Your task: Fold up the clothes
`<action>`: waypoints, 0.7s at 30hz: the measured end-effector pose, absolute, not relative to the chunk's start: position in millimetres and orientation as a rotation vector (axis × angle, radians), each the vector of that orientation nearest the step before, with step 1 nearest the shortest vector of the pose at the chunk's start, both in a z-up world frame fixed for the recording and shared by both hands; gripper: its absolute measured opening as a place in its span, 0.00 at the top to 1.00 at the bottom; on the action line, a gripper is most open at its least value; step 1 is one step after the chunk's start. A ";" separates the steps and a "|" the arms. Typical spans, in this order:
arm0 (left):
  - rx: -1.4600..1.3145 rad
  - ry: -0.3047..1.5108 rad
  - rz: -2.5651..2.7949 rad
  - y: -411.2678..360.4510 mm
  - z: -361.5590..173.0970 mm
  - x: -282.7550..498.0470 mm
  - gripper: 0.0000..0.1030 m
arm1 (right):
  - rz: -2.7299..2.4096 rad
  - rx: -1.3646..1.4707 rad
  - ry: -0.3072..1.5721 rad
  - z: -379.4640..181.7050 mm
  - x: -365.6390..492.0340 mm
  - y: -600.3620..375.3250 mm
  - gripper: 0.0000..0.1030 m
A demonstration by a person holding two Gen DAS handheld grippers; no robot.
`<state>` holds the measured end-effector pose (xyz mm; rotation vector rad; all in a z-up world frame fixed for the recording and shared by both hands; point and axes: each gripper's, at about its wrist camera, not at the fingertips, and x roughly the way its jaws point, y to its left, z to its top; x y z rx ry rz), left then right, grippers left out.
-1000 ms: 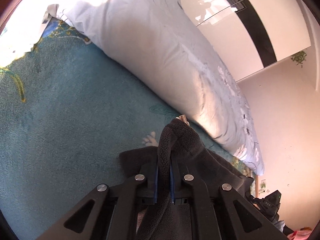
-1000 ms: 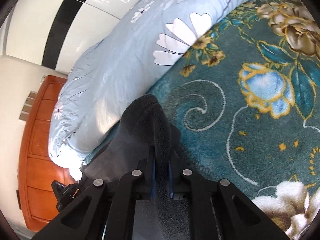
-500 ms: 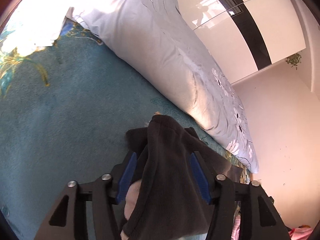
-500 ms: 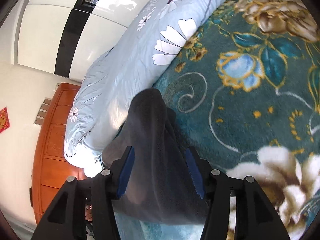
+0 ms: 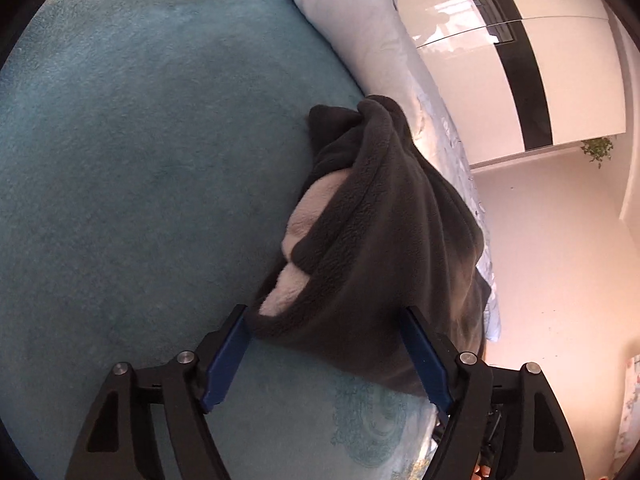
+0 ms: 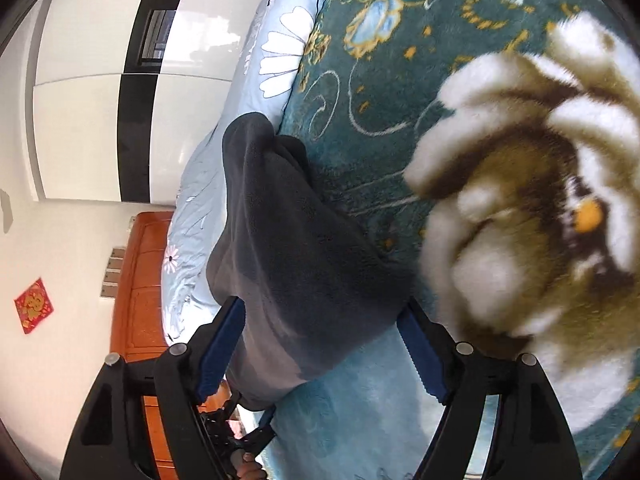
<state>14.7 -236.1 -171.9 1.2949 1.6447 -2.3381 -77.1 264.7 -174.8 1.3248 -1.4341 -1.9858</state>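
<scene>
A dark grey fleece garment (image 5: 380, 240) with a pale lining (image 5: 308, 216) lies bunched on the teal flowered blanket (image 5: 140, 180). My left gripper (image 5: 326, 356) is open, its blue-padded fingers on either side of the garment's near edge, not clamping it. In the right wrist view the same garment (image 6: 296, 272) lies in a heap between the spread fingers of my right gripper (image 6: 322, 348), which is open too. The garment's far end rests against a light blue duvet (image 6: 276, 52).
The light blue flowered duvet (image 5: 360, 28) runs along the far side of the blanket. A big white and brown flower pattern (image 6: 532, 184) fills the blanket at right. An orange wooden headboard (image 6: 140, 288) and white wall panels (image 5: 568, 60) stand beyond.
Both grippers were shut on folds of the grey garment a second ago. Both have opened and let it drop onto the blanket, then drawn back a little.
</scene>
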 end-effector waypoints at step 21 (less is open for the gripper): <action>1.133 1.614 -2.268 -237.9 -134.5 0.1 0.61 | -2.075 1.203 -1.530 -148.1 -90.3 255.3 0.82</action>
